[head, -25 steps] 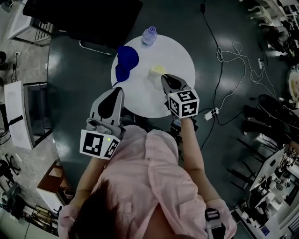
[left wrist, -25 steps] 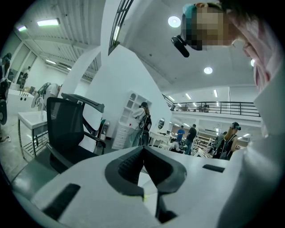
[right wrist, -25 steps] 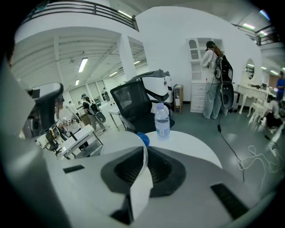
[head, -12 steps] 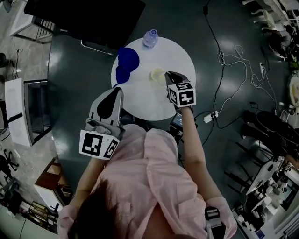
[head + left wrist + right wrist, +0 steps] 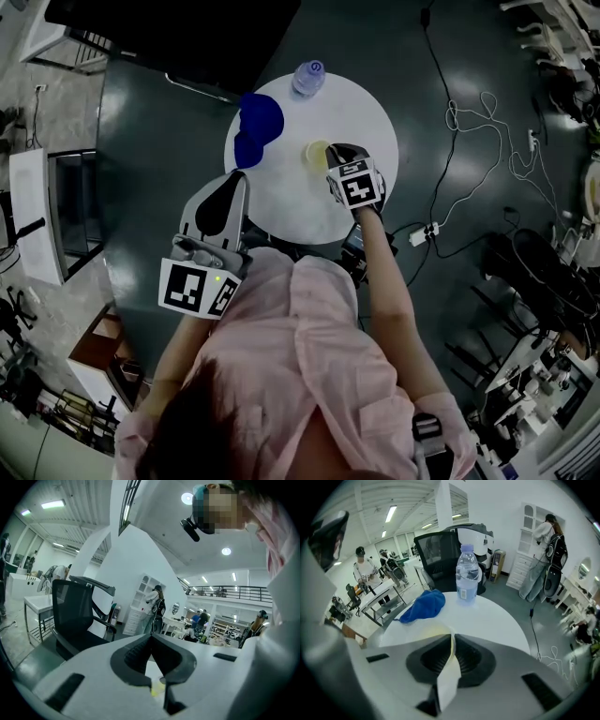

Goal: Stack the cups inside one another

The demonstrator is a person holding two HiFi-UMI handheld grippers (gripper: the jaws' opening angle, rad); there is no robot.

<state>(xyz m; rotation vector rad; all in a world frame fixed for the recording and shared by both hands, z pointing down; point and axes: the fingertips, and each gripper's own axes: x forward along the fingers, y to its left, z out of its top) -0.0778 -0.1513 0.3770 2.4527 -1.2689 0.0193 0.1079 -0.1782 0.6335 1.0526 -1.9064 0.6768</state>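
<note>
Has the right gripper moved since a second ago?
Yes. The right gripper, shut on the cup, has moved from the near edge of the table inward, toward the bottle.

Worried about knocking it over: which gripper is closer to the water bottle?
Right. The right gripper, shut on the wall of the yellow cup, is on the person's side of the water bottle; the left gripper sits farther off, at the near left edge of the table.

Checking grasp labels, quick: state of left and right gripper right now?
Left gripper: closed, jaws together, nothing between them.
Right gripper: closed on the wall of the pale yellow cup.
</note>
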